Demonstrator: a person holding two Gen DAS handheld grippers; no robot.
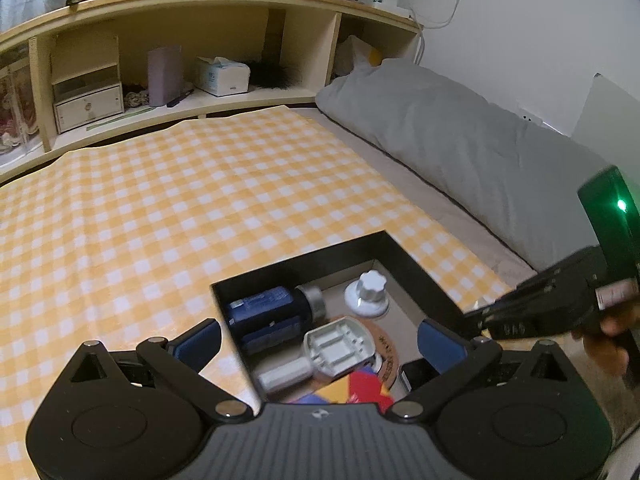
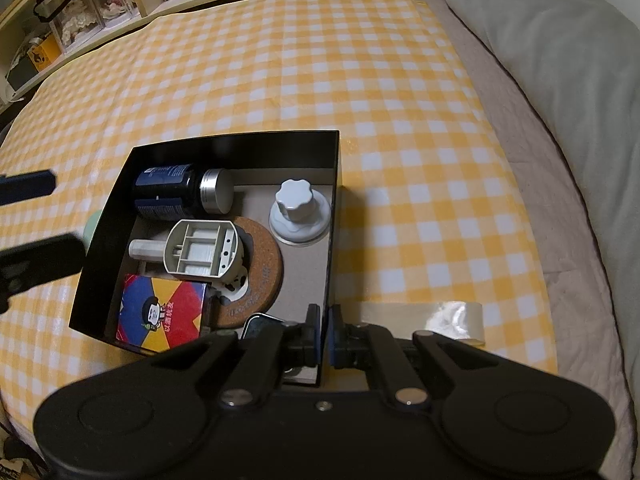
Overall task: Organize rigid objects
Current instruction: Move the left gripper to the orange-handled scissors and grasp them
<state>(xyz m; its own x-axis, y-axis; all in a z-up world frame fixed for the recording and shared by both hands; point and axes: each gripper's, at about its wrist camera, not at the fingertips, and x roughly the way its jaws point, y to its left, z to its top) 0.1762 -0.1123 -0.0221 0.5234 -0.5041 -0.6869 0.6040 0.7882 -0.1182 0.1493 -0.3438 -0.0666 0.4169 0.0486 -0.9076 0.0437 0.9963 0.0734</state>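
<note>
A black box sits on the yellow checked cloth and also shows in the left wrist view. It holds a dark blue jar with a silver lid, a white knob on a round base, a grey plastic tool, a cork coaster and a colourful card box. My right gripper is shut on the box's right wall near its front corner. My left gripper is open over the box's near left side, holding nothing.
The checked cloth covers the bed. A grey pillow lies along the right. A wooden shelf unit with a tissue box and drawers stands behind. A tape roll lies right of the box.
</note>
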